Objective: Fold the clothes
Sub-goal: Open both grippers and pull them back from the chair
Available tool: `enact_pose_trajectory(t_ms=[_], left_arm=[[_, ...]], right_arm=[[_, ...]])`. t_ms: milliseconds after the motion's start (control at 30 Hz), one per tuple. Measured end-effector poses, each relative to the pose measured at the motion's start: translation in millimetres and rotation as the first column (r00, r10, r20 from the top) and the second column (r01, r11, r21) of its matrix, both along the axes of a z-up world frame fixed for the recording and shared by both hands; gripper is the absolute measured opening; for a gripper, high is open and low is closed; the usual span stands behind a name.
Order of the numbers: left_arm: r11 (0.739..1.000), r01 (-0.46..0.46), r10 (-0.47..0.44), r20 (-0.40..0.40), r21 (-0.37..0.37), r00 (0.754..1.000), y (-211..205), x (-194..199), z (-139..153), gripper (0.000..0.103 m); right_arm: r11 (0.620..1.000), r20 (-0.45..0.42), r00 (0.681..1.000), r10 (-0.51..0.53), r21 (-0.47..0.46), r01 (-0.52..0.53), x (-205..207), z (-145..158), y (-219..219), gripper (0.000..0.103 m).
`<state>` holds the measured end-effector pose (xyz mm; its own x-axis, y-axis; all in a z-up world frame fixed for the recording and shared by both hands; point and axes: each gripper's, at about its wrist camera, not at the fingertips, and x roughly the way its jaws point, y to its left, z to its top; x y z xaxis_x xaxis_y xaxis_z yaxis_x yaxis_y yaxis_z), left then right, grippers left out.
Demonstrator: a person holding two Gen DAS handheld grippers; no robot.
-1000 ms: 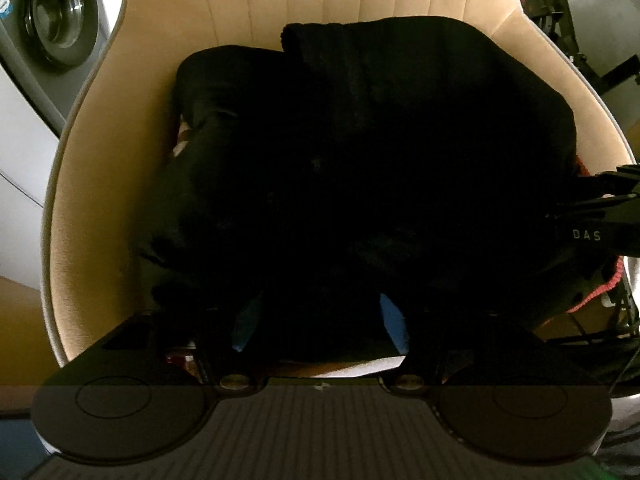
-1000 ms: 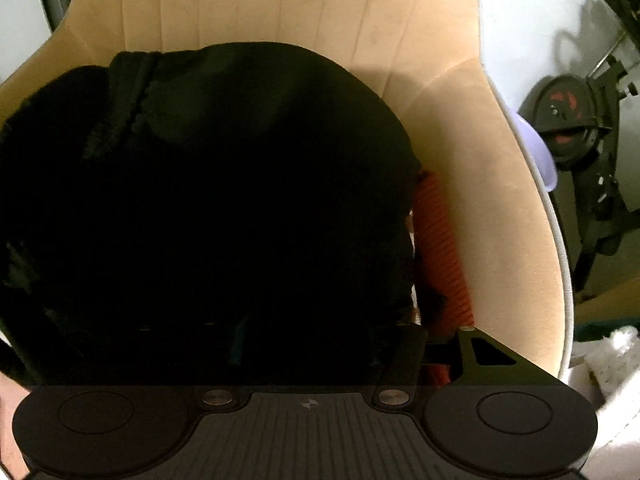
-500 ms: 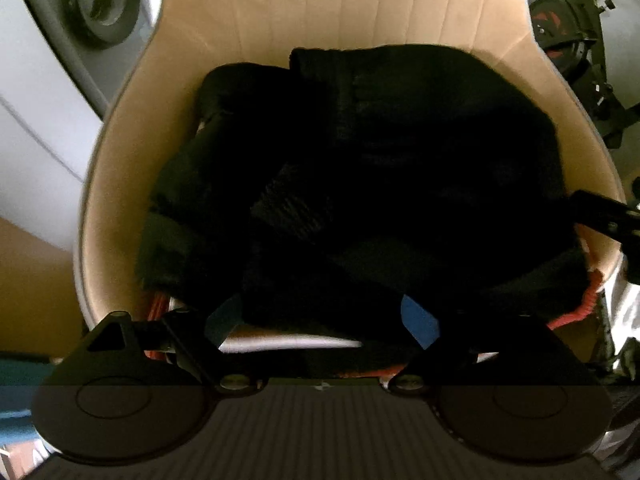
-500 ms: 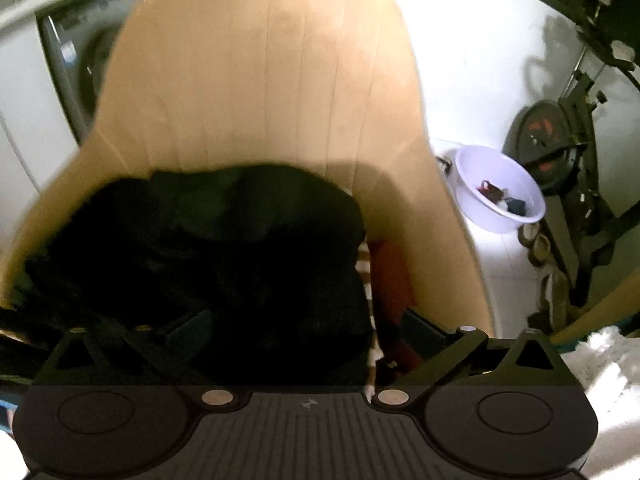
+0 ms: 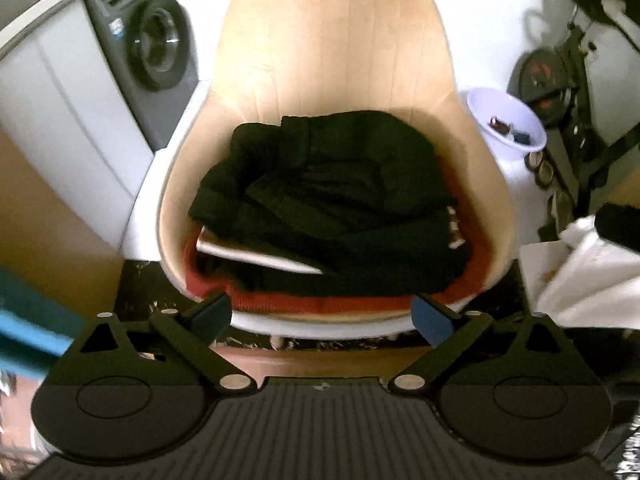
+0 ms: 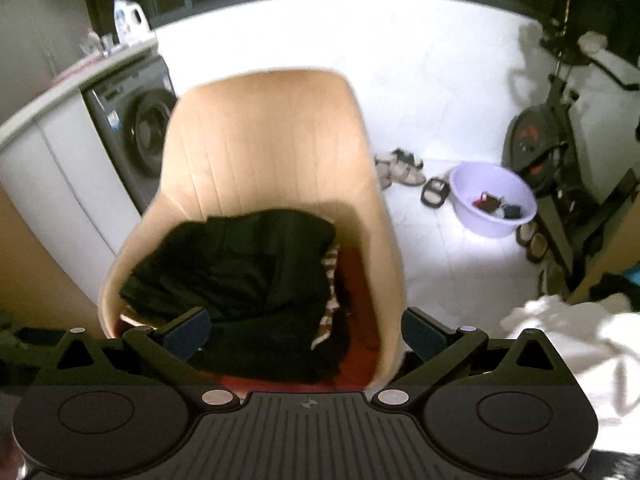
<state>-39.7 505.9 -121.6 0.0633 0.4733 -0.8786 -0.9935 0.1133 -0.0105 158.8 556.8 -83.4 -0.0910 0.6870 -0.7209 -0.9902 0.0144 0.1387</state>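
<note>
A folded black garment lies on top of a pile on the seat of a beige shell chair. Under it show a red garment, a white-edged piece and a striped one. My left gripper hangs open in front of the seat edge, holding nothing. In the right wrist view the black garment fills the chair; my right gripper is open, empty, back from the pile.
A washing machine stands left of the chair. A lilac basin with small items, sandals and an exercise bike are on the white floor to the right. White cloth lies at lower right.
Both grippers have pulled back and up from the black garment, which stays on the chair. The room around the chair has come into view.
</note>
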Motion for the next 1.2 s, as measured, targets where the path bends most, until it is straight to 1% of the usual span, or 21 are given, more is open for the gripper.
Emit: enact_pose_trajectory(t_ms=[100, 167, 233, 267, 400, 467, 567, 633, 667, 733, 867, 967, 1067, 1200], left_arm=[[1.0, -0.024, 0.024, 0.01, -0.009, 1.0, -33.9, -0.1, 20.4, 0.099], [1.0, -0.017, 0.017, -0.001, -0.002, 1.0, -59.2, 1.3, 36.1, 0.099], [1.0, -0.01, 0.01, -0.011, 0.004, 1.0, -74.7, -2.7, 44.3, 0.099], [1.0, -0.008, 0.008, -0.014, 0.005, 1.0, -81.1, -5.4, 47.3, 0.099], [1.0, -0.002, 0.003, -0.028, 0.01, 1.0, -106.9, -16.5, 59.4, 0.099], [1.0, 0.001, 0.0, -0.035, 0.013, 0.999, -119.7, -22.0, 65.5, 0.099], [1.0, 0.005, -0.004, -0.045, 0.017, 0.999, -139.0, -30.3, 74.6, 0.099], [1.0, 0.008, -0.007, -0.052, 0.019, 0.999, -151.9, -35.8, 80.6, 0.099], [1.0, 0.009, -0.008, -0.056, 0.02, 0.998, -158.3, -38.6, 83.6, 0.099], [1.0, 0.018, -0.017, -0.062, 0.016, 0.998, -167.5, -47.3, 84.6, 0.099], [0.999, 0.038, -0.038, -0.053, -0.004, 0.998, -179.5, -63.1, 81.4, 0.099], [0.998, 0.06, -0.061, -0.049, -0.022, 0.997, -185.0, -70.8, 78.8, 0.099], [0.995, 0.087, -0.088, -0.049, -0.039, 0.995, -189.1, -75.6, 75.9, 0.099], [0.994, 0.104, -0.106, -0.041, -0.046, 0.994, -193.6, -79.6, 74.8, 0.099]], right_arm=[[1.0, 0.0, 1.0, -0.015, 0.001, 0.015, 10.4, 26.3, -35.1, 0.102], [0.999, 0.008, 0.999, -0.035, -0.003, 0.035, 13.3, 40.8, -59.1, 0.102], [0.999, 0.024, 0.998, -0.055, 0.0, 0.055, 9.6, 52.4, -84.4, 0.102], [0.998, 0.02, 0.998, -0.062, 0.0, 0.062, 8.2, 56.2, -96.1, 0.102], [0.997, -0.066, 0.996, -0.068, -0.042, 0.065, -2.7, 59.2, -148.0, 0.102], [0.996, -0.062, 0.995, -0.074, -0.059, 0.07, -10.0, 58.5, -165.2, 0.102], [0.989, -0.041, 0.99, -0.132, -0.072, 0.128, -18.8, 61.7, -179.6, 0.102], [0.979, -0.06, 0.979, -0.195, -0.08, 0.19, -24.3, 65.0, -186.1, 0.102], [0.975, -0.064, 0.976, -0.21, -0.082, 0.205, -29.1, 65.2, -189.7, 0.102], [0.972, -0.062, 0.972, -0.225, -0.079, 0.22, -41.3, 65.8, -200.9, 0.102], [0.975, 0.01, 0.977, -0.212, -0.068, 0.212, -78.3, 65.3, -218.2, 0.102], [0.976, 0.043, 0.978, -0.205, -0.07, 0.208, -100.0, 66.0, -227.4, 0.102], [0.97, 0.044, 0.974, -0.22, -0.099, 0.224, -116.1, 63.1, -239.0, 0.102], [0.957, 0.043, 0.969, -0.244, -0.15, 0.248, -123.6, 53.7, -247.4, 0.102]])
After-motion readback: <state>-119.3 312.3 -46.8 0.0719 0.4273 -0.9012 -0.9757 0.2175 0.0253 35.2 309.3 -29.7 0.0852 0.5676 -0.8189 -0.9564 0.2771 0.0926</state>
